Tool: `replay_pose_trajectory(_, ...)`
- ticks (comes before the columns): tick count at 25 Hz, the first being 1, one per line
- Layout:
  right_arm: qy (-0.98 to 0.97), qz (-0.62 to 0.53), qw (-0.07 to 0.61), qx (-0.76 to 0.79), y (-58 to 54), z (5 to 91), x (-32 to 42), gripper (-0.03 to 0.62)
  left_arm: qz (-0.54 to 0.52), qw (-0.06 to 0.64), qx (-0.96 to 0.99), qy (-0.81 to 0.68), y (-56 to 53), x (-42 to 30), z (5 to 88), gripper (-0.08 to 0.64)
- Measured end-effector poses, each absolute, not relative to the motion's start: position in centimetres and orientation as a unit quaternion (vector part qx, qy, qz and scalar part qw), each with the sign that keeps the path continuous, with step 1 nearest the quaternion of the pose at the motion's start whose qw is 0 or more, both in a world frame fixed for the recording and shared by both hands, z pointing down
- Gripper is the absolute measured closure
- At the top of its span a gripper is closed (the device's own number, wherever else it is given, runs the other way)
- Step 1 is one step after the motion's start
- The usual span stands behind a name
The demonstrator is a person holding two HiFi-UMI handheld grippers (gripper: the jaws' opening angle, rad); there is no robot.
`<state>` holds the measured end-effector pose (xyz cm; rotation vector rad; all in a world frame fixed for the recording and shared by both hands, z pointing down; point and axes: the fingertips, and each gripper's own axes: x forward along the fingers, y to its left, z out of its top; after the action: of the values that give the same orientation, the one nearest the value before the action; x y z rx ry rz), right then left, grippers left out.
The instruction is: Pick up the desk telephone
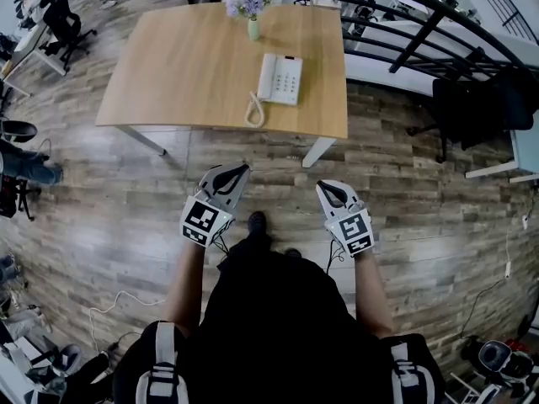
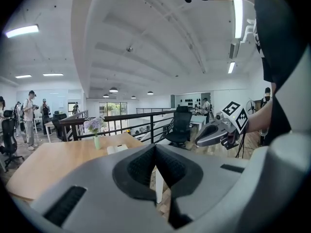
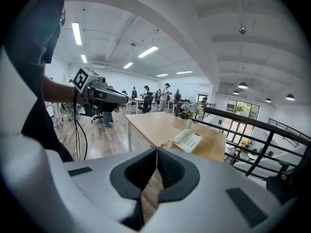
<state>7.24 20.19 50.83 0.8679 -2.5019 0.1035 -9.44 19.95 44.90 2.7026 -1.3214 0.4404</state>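
Observation:
A white desk telephone [image 1: 279, 78] with a coiled cord lies on the right part of a wooden table [image 1: 185, 66]. In the right gripper view the telephone [image 3: 188, 141] shows ahead on the tabletop; in the left gripper view only its edge [image 2: 117, 148] peeks over the jaws. Both grippers hang over the wooden floor, well short of the table. My left gripper [image 1: 240, 173] is shut and empty. My right gripper [image 1: 322, 189] is shut and empty too. Each gripper shows in the other's view: the right gripper [image 2: 204, 137], the left gripper [image 3: 121, 99].
A small vase of pale flowers [image 1: 252, 5] stands at the table's far edge behind the phone. A black railing [image 1: 421, 32] runs at the right, with a black office chair [image 1: 472, 108] near it. Several people [image 3: 146, 97] stand at desks far off.

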Motion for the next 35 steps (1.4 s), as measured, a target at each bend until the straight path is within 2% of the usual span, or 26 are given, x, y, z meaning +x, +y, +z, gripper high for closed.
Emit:
replay_pose_trajectory(19,-0.888,0.048,0.254,0.381,14.2,51.8,2.0,0.567,0.138,0.044,0.914,-0.380,11.7,-14.6,45.4,0.538)
replay_pose_trajectory(35,-0.878,0.057,0.269,0.390,13.3,52.8,0.3,0.566,0.138,0.057,0.917,-0.370,10.5,-16.5,46.7,0.538)
